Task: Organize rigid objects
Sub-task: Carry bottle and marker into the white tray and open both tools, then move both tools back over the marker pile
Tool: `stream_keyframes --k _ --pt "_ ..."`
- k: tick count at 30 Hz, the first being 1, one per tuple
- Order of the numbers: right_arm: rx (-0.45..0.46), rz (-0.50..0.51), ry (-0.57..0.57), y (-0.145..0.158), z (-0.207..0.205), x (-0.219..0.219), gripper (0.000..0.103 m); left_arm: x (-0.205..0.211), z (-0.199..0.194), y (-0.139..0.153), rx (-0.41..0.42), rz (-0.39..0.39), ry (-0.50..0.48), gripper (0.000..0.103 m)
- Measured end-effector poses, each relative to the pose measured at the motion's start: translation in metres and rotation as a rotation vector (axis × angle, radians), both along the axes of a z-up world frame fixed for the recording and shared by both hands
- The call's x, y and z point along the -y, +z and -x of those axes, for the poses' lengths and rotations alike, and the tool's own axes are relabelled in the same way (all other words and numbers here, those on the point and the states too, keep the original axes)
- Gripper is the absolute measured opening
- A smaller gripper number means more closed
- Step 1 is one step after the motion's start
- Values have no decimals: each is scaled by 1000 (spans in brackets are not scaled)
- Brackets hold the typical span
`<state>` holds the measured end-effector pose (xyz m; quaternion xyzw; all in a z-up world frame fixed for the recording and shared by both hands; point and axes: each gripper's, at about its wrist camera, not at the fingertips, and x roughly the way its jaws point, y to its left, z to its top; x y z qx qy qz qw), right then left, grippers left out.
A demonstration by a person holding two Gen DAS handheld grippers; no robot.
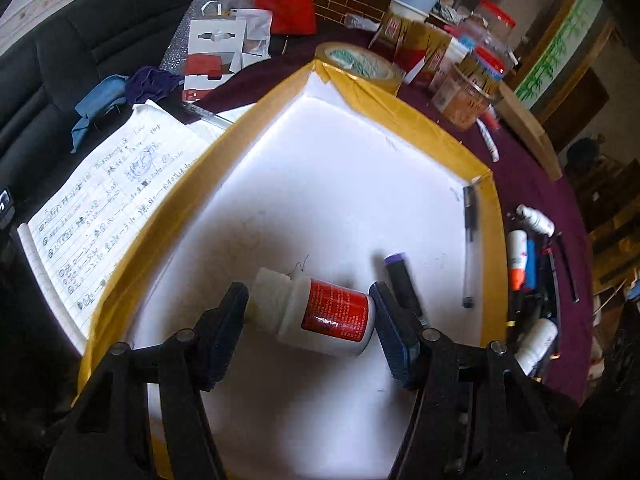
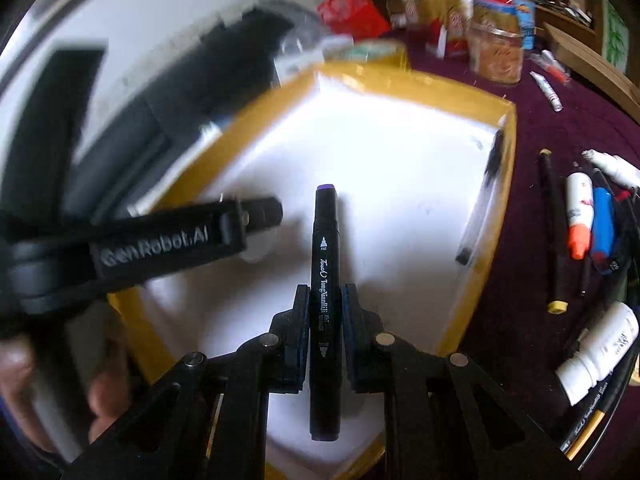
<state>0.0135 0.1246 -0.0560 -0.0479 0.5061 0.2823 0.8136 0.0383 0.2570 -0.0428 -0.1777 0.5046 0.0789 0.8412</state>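
In the tray [image 1: 400,104] on the bench [image 1: 532,184], the bottle [image 1: 320,316] lies on its side between the jaws of the left gripper [image 1: 310,332], a marker [image 1: 400,284] just right of it, a pen [image 1: 469,244] along the right wall, and a notebook [image 1: 100,208] left of the tray.

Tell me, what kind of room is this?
Probably a lived-in home room. A cluttered table with a purple cloth holds snack jars, a handwritten notebook and scattered pens, beside a black sofa.
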Motion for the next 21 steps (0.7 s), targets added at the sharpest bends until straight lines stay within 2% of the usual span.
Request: stream_keyframes --k 4,7,9,11,12,13,16,18,20,21 --pt "41 95 20 -2 10 3 15 7 1 -2 -1 -43 -12 62" --pt "28 88 26 -1 12 13 16 14 -1 -3 0 -28 -39 68" --pt "9 35 45 4 9 22 17 17 0 1 21 -13 -39 68" --pt "-13 -68 46 12 10 39 31 16 4 8 71 -2 -23 68" --pt "-7 -108 28 17 14 48 45 15 10 16 117 2 -3 68" --pt "6 -167 8 23 21 61 50 16 13 20 137 -2 10 70" --pt "36 -257 -44 39 39 97 53 32 28 41 246 -59 42 81" --pt "57 -295 -79 46 50 121 55 53 33 53 293 -112 9 82" --pt "50 -351 -136 49 59 153 56 65 34 59 301 -94 -42 82" --pt "44 -373 -168 49 63 170 56 75 37 61 301 -47 -69 82"
